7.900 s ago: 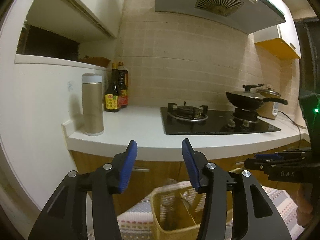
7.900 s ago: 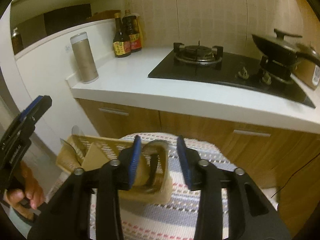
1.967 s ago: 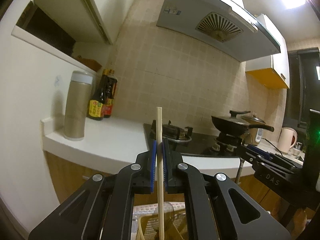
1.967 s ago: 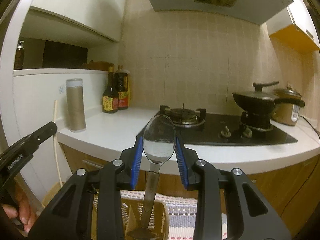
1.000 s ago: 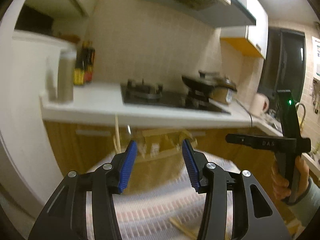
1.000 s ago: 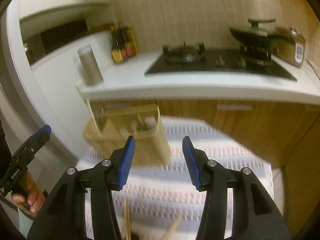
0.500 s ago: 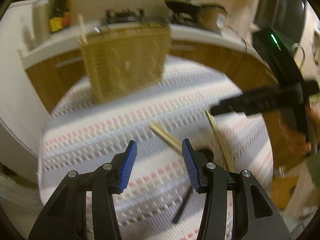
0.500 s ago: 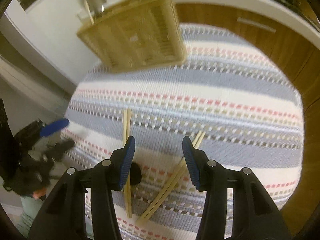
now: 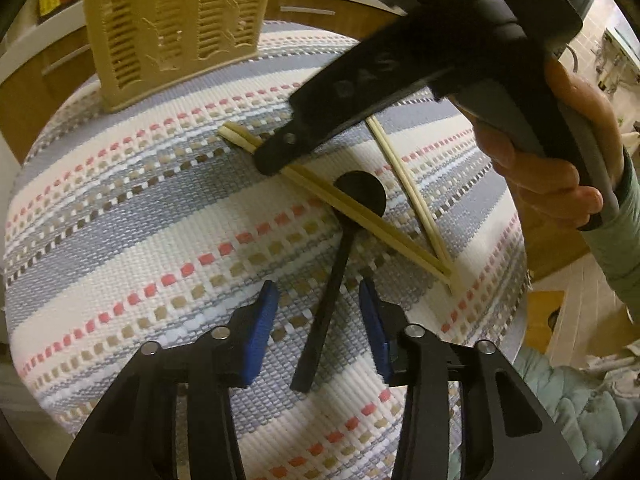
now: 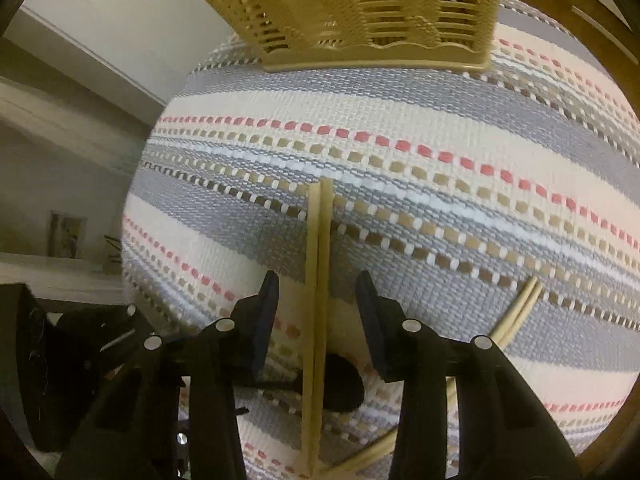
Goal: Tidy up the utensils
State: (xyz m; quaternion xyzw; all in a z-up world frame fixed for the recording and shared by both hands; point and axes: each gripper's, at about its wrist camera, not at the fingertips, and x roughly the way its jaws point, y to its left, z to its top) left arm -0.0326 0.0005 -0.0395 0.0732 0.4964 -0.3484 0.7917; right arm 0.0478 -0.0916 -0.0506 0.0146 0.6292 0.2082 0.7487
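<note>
Both grippers have dropped from counter height to just above the striped mat (image 9: 120, 216), each lined up on a fresh utensil — the next pick-up round is starting.

**Left gripper** (image 9: 318, 316): its jaws have just been closing in, yet the blue pads do not touch anything. The handle of the black spoon (image 9: 336, 264) lies on the mat between them, the bowl pointing away toward the basket (image 9: 176, 20).

**Right gripper** (image 10: 316, 308): its jaws have likewise just been narrowing. A pair of chopsticks (image 10: 318, 280) lies side by side between the pads, running lengthwise along the gripper's line. There is a clear gap on each side, so nothing is clamped yet. In the left wrist view this same pair crosses over the spoon's bowl.

**Other items:** a second pair of chopsticks (image 9: 404, 188) lies to the right, meeting the first pair at one tip. The person's hand (image 9: 548, 148) holds the right tool's grip.

**Change from earlier frames:** two seconds ago the left jaws held a single chopstick upright and the right jaws held a clear spoon, both above the basket. Those are now released. A second ago both tools faced the counter with wider jaws.

Judgement: two chopstick pairs and one spoon remain to be moved into the basket.
</note>
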